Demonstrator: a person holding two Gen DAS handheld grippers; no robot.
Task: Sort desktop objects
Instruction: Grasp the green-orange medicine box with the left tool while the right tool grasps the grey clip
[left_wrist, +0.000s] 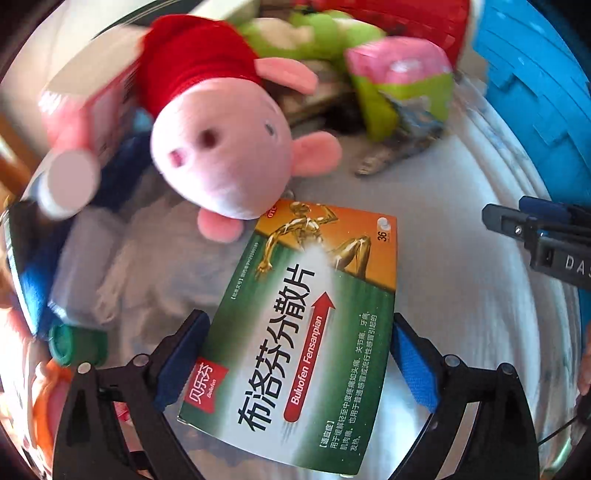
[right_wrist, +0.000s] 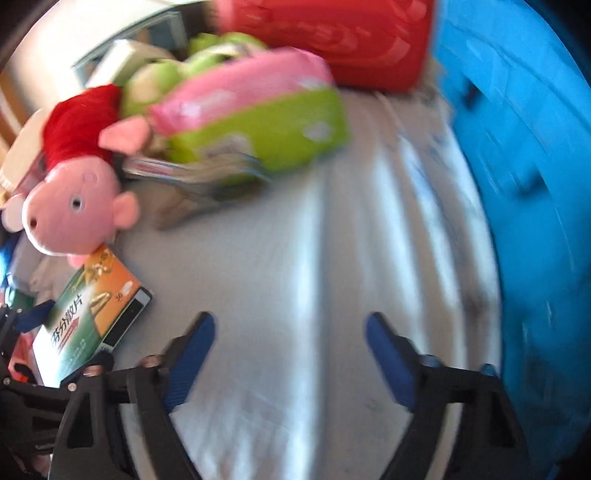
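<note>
Your medicine box (left_wrist: 306, 325) is green fading to white, with an orange corner, a gold figure, a red arrow and black lettering. The plush pig (left_wrist: 221, 155) above it is pale pink with a red top. You have a pink and lime-green packet (left_wrist: 402, 85), a red bag (right_wrist: 332, 37) and a bright blue crate (right_wrist: 524, 184). The gripper pads (left_wrist: 413, 365) are blue on black fingers. The cloth (right_wrist: 295, 258) is pale grey-white.

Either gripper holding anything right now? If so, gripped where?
Nothing held. Left gripper straddles the medicine box, pads apparently off its long edges; right gripper open over bare cloth.
</note>
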